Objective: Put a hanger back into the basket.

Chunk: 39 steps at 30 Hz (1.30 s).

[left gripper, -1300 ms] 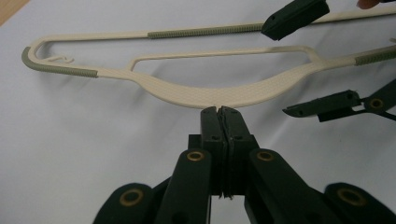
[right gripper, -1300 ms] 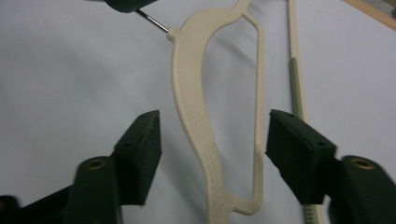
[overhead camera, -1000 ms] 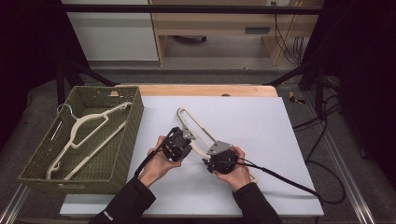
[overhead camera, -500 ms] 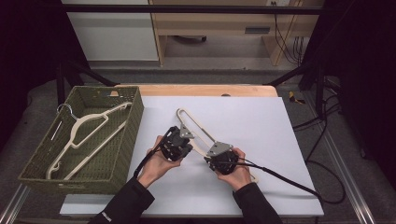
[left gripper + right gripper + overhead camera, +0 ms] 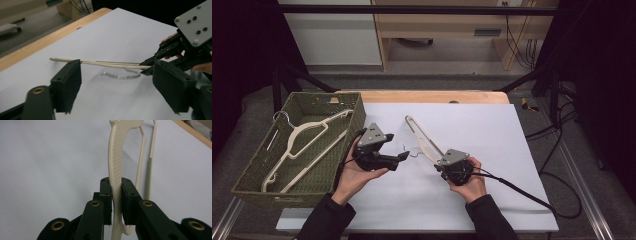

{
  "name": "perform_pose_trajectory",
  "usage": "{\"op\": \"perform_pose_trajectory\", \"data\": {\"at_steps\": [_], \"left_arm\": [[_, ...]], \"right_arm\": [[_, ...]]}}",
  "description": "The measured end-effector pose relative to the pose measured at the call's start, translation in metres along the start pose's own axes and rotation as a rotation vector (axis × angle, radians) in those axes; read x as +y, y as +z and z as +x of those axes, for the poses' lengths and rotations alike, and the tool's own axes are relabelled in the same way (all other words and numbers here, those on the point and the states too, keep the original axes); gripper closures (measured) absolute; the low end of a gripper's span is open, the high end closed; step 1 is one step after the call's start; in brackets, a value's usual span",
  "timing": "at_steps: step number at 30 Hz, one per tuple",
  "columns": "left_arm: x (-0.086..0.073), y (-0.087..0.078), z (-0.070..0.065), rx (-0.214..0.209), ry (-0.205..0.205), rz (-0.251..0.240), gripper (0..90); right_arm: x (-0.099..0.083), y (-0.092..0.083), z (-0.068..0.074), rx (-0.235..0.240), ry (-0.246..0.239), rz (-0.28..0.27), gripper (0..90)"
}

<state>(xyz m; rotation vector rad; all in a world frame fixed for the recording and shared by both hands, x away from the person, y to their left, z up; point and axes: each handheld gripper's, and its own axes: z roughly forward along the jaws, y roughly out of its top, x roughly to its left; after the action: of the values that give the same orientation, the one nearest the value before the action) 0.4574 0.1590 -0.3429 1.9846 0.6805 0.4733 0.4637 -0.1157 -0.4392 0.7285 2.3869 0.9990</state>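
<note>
Looking down from the high view, the cream hanger [image 5: 424, 140] lies on the white table [image 5: 492, 145], running from 11 o'clock toward 5 o'clock of the sheet's middle. The right gripper [image 5: 447, 167] is clamped on its lower end. The left gripper [image 5: 404, 156] sits at 9 o'clock of the hanger, just beside the metal hook [image 5: 412, 154], its jaws apart after just opening, with nothing between them. At 9 o'clock of the table a green basket [image 5: 257, 172] holds another cream hanger [image 5: 307, 142].

In the left gripper view, the two black jaws stand wide apart around bare table [image 5: 120, 30]; the hanger [image 5: 100, 62] lies beyond them, its hook [image 5: 122, 75] on the sheet, and the right gripper [image 5: 150, 68] bites it at 3 o'clock.

In the right gripper view, the jaws have just been closing and now press on the hanger's [image 5: 115, 170] flat arm, which rises toward 12 o'clock.
</note>
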Motion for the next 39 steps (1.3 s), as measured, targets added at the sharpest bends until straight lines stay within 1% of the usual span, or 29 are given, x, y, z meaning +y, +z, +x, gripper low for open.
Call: {"op": "perform_pose_trajectory", "data": {"at_steps": [2, 3, 5, 7, 9, 12, 14, 17, 19, 21, 22, 23, 24, 27, 29, 30, 31, 34, 36, 38, 39], "left_arm": [[-0.004, -0.006, 0.001, 0.002, -0.005, -0.020, 15.6], [-0.006, -0.008, 0.002, 0.006, -0.006, -0.028, 14.4], [-0.010, -0.012, 0.002, 0.007, -0.011, -0.040, 12.9], [-0.013, -0.014, 0.001, 0.005, -0.010, -0.044, 12.7], [-0.016, -0.014, 0.000, 0.008, -0.005, -0.038, 12.3], [-0.021, -0.012, -0.001, -0.001, -0.010, -0.033, 12.3], [-0.024, -0.009, -0.002, -0.008, -0.008, -0.022, 12.3], [-0.027, -0.003, -0.004, -0.005, 0.004, -0.003, 11.8], [-0.028, 0.000, -0.005, -0.008, 0.006, 0.012, 11.6], [-0.028, 0.003, -0.005, -0.003, 0.013, 0.026, 11.6], [-0.028, 0.005, -0.004, -0.007, 0.010, 0.028, 11.7], [-0.028, 0.006, -0.004, -0.011, 0.011, 0.031, 11.9], [-0.028, 0.008, -0.003, -0.010, 0.012, 0.037, 12.0], [-0.027, 0.014, -0.002, -0.012, 0.020, 0.058, 12.1], [-0.025, 0.019, -0.001, -0.016, 0.028, 0.075, 12.1], [-0.024, 0.021, -0.001, -0.020, 0.037, 0.081, 12.1], [-0.023, 0.023, -0.001, -0.021, 0.047, 0.084, 12.1], [-0.018, 0.031, -0.003, -0.038, 0.077, 0.092, 13.6], [-0.016, 0.036, -0.004, -0.053, 0.098, 0.095, 16.1], [-0.014, 0.040, -0.006, -0.085, 0.120, 0.105, 20.7], [-0.014, 0.042, -0.008, -0.090, 0.133, 0.106, 23.0]], "right_arm": [[0.000, -0.004, -0.003, -0.001, 0.007, -0.004, 82.0], [0.000, -0.006, -0.004, -0.003, 0.017, -0.005, 82.2], [-0.001, -0.009, -0.007, 0.000, 0.030, -0.019, 82.6], [-0.002, -0.012, -0.009, -0.008, 0.037, -0.020, 83.1], [-0.003, -0.015, -0.012, -0.014, 0.042, -0.025, 83.5], [-0.003, -0.021, -0.017, -0.030, 0.049, -0.029, 84.5], [-0.004, -0.024, -0.019, -0.036, 0.056, -0.031, 85.1], [-0.005, -0.030, -0.024, -0.050, 0.064, -0.036, 86.1], [-0.006, -0.034, -0.027, -0.054, 0.070, -0.045, 86.7], [-0.007, -0.038, -0.029, -0.046, 0.072, -0.050, 87.4], [-0.007, -0.040, -0.030, -0.037, 0.075, -0.058, 87.4], [-0.006, -0.041, -0.030, -0.015, 0.083, -0.064, 87.4], [-0.006, -0.043, -0.030, -0.003, 0.085, -0.070, 87.5], [-0.003, -0.048, -0.029, 0.019, 0.089, -0.094, 87.5], [-0.002, -0.051, -0.029, 0.056, 0.089, -0.111, 87.5], [-0.001, -0.053, -0.028, 0.079, 0.094, -0.118, 87.4], [0.000, -0.054, -0.027, 0.099, 0.083, -0.126, 87.5], [0.004, -0.058, -0.022, 0.157, 0.066, -0.128, 87.5], [0.006, -0.058, -0.018, 0.197, 0.049, -0.132, 87.4], [0.007, -0.058, -0.015, 0.234, 0.041, -0.138, 87.4], [0.008, -0.058, -0.014, 0.251, 0.037, -0.142, 87.4]]}}
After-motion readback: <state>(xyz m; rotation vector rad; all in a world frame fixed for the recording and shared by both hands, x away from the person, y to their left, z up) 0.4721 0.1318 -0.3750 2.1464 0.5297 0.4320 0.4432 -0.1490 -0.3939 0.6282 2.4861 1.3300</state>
